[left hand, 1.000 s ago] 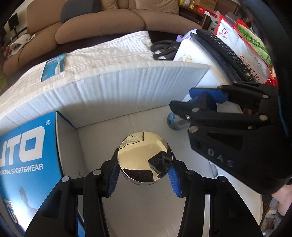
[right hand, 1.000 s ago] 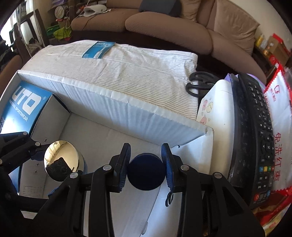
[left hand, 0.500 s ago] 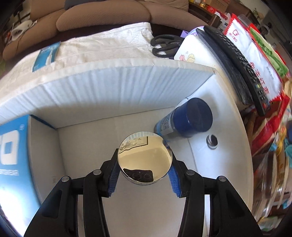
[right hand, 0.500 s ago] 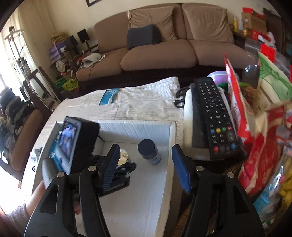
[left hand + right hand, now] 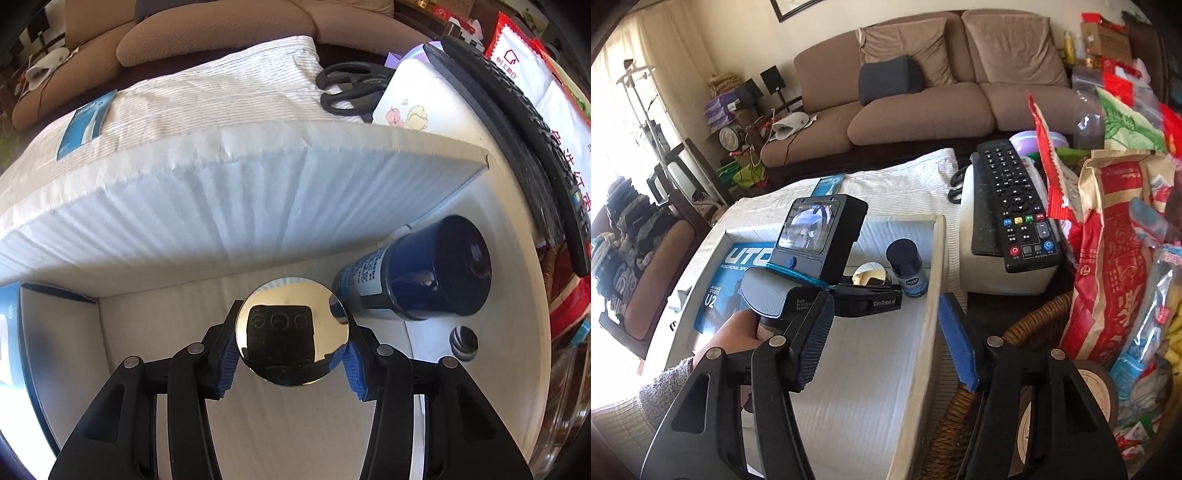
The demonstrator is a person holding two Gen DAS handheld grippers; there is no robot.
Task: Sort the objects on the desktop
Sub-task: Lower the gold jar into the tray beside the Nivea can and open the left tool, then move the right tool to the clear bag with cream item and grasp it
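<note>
The left gripper (image 5: 291,352) pinches a round mirror-topped tin (image 5: 291,334) between its blue pads, holding it inside the white box (image 5: 221,206). Just to the right of its fingers, nearly touching the tin, a dark blue-capped bottle (image 5: 417,273) stands on the box floor, with a small round cap (image 5: 463,341) a little nearer beside it. The right gripper (image 5: 886,347) hangs well back from the box with its jaws spread wide and nothing between them. Beyond its right finger a black remote (image 5: 1015,203) lies on a white case (image 5: 1004,273).
</note>
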